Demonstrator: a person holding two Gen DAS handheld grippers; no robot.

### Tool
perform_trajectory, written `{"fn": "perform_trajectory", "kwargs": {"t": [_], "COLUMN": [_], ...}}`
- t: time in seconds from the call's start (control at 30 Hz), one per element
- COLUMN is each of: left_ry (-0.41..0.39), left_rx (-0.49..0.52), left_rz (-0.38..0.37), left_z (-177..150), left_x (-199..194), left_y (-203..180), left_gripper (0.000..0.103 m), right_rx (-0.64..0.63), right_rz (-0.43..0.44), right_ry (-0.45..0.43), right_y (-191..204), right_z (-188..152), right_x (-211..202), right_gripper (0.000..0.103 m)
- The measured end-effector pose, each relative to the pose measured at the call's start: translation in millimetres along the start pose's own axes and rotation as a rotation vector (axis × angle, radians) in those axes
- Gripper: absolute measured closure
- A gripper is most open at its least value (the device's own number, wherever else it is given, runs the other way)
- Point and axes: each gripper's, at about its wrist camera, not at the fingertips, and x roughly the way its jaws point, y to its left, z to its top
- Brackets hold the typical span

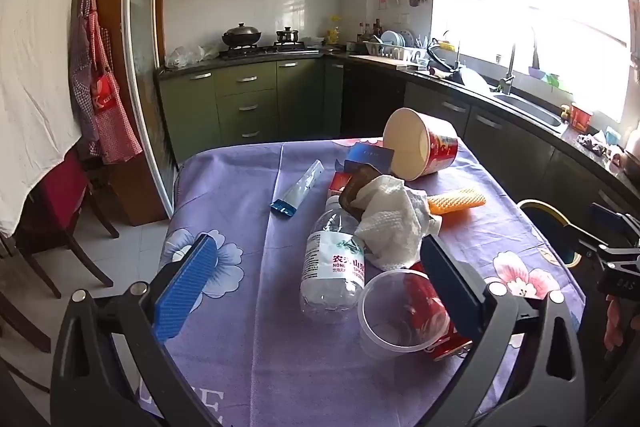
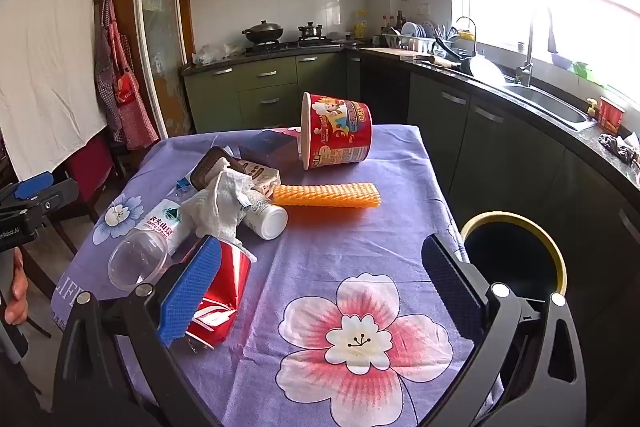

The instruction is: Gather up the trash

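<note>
Trash lies on a purple flowered tablecloth (image 1: 248, 355): a clear water bottle (image 1: 334, 263), a clear plastic cup (image 1: 394, 315), a crushed red can (image 2: 220, 299), a crumpled white tissue (image 1: 394, 227), a red noodle tub on its side (image 2: 336, 129), an orange foam net (image 2: 326, 195), a blue wrapper (image 1: 298, 189) and small boxes (image 2: 272, 145). My left gripper (image 1: 316, 287) is open above the bottle and cup, holding nothing. My right gripper (image 2: 320, 285) is open over the cloth, its left finger beside the can. A black bin with a yellow rim (image 2: 516, 255) stands off the table's right side.
Green kitchen cabinets (image 1: 248, 99) and a dark counter with a sink (image 2: 548, 103) lie behind and to the right. Chairs (image 1: 60, 211) stand at the left. A white bottle (image 2: 268, 217) lies by the tissue.
</note>
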Motion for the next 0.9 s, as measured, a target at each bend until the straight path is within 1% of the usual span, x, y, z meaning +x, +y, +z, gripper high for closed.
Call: {"fn": "perform_trajectory", "kwargs": {"t": [0.03,0.07,0.27,0.3,0.9], "left_ry": [0.000,-0.001,0.000,-0.003,-0.006], "left_rx": [0.003,0.027,0.020,0.019,0.029], "left_rz": [0.008,0.021,0.017,-0.005,-0.020], "left_z": [0.1,-1.4,-0.1,0.0,0.9], "left_x": [0.8,2.7,7.9,-0.6,-1.6], "left_y": [0.8,-5.0,-6.2,-4.4,-7.1], "left_gripper": [0.006,0.006,0.006,0.006,0.006], "right_rx": [0.008,0.008,-0.001,-0.001,0.003], "right_rz": [0.003,0.003,0.001,0.000,0.009], "right_ry": [0.003,0.001,-0.004,-0.004,-0.004], "right_y": [-0.5,-0.5,0.0,0.0,2.1], "right_z": [-0.4,-0.6,1.1,1.6,2.6], "right_x": [0.0,-0.4,0.6,0.7,-2.1], "right_gripper": [0.004,0.004,0.004,0.004,0.004]}}
